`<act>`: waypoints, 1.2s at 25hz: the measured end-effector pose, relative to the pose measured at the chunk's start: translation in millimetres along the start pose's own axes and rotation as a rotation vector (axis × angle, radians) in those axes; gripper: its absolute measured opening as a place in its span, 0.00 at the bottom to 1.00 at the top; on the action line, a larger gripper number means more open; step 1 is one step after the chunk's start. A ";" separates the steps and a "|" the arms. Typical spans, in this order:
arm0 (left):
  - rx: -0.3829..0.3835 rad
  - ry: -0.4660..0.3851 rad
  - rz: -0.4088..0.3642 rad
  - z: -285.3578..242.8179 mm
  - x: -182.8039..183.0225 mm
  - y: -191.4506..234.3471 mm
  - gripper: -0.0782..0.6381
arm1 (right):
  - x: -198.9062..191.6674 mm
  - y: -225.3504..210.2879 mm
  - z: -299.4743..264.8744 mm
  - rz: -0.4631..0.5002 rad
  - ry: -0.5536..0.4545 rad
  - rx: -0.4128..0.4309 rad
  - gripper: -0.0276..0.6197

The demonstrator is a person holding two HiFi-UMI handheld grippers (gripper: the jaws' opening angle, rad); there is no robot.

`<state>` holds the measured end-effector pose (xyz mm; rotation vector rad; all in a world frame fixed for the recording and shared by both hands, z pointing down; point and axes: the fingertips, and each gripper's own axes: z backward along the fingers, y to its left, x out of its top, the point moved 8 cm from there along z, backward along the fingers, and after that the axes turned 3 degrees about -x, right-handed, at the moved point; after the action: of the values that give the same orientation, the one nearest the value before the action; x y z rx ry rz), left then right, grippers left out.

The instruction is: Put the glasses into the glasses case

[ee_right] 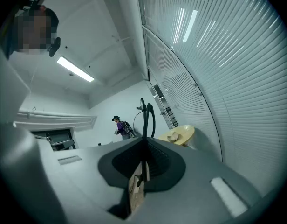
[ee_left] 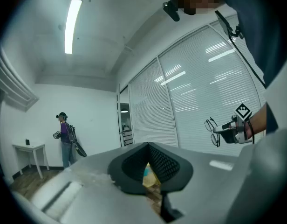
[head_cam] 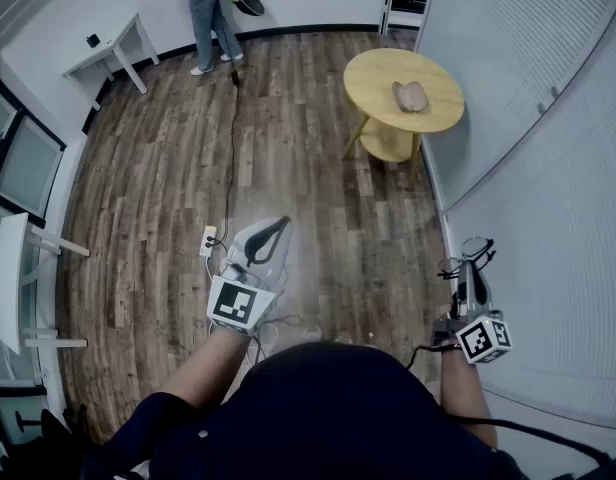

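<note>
A pair of dark wire-framed glasses (head_cam: 471, 251) stands out beyond my right gripper (head_cam: 470, 268), which is shut on it and held level beside the blind-covered wall. In the right gripper view the glasses (ee_right: 146, 115) rise upright from the closed jaws of the right gripper (ee_right: 144, 141). The tan glasses case (head_cam: 411, 95) lies open on the round yellow table (head_cam: 368, 68) far ahead; the right gripper view shows the case (ee_right: 174, 135) there too. My left gripper (head_cam: 280, 224) hovers over the wooden floor, its tips together and empty. The left gripper view shows the glasses (ee_left: 211, 130) off to the right.
A white power strip (head_cam: 209, 240) with a black cable lies on the floor by the left gripper. A person (head_cam: 208, 8) stands at the far wall near a small white table (head_cam: 113, 48). Blinds (head_cam: 548, 118) line the right side.
</note>
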<state>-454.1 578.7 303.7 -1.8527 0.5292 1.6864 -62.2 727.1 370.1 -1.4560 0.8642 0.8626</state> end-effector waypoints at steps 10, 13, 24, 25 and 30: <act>-0.024 0.013 -0.036 -34.0 -2.6 -38.6 0.12 | 6.9 -34.6 13.8 0.009 0.030 0.067 0.08; -0.003 0.011 -0.018 -47.1 -1.5 -52.3 0.12 | 5.5 -44.3 14.2 0.017 0.040 0.106 0.08; -0.101 0.035 -0.037 -116.6 -16.2 -54.5 0.12 | 8.6 -85.1 -22.1 0.006 0.059 0.067 0.08; -0.107 0.023 -0.036 -127.1 -15.0 -50.5 0.12 | 9.7 -87.7 -30.5 0.005 0.060 0.063 0.08; -0.142 0.015 -0.029 -180.3 -13.1 -24.0 0.12 | 23.6 -94.5 -75.4 0.021 0.070 0.055 0.08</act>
<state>-303.1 479.0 327.3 -1.9640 0.3952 1.7315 34.9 655.7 395.6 -1.4384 0.9497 0.8018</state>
